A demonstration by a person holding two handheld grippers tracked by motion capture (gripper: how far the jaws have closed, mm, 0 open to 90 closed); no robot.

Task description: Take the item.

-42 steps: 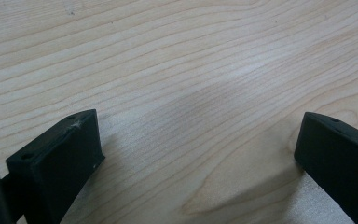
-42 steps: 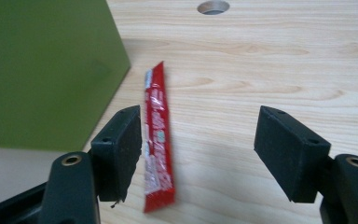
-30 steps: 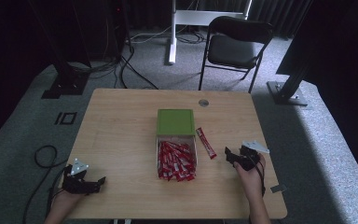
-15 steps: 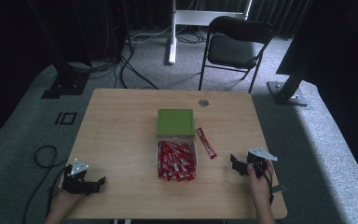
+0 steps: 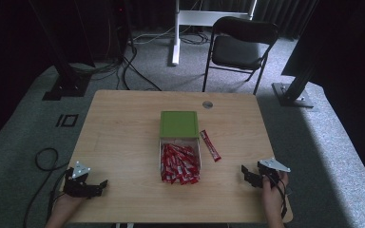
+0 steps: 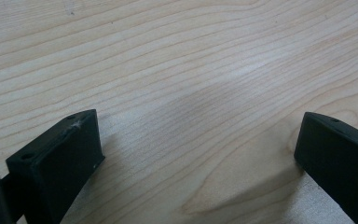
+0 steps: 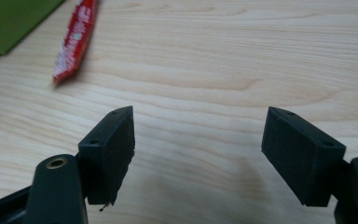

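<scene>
Red sachet [image 5: 210,146] lies on the wooden table [image 5: 123,137] just right of the green-lidded box [image 5: 179,124], well apart from the right gripper [image 5: 245,172], whose empty jaws, wide apart, have just been closing slightly.

Looks like a lab/studio: wooden table [image 5: 123,142] on grey carpet [image 5: 28,123], w/ dark stand legs [image 5: 64,76], floor cables [image 5: 133,66] & folding chair [image 5: 240,47] behind the table.

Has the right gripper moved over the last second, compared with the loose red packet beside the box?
Yes. The right gripper, open and empty, has drawn back from the red packet toward the table's near right corner.
</scene>
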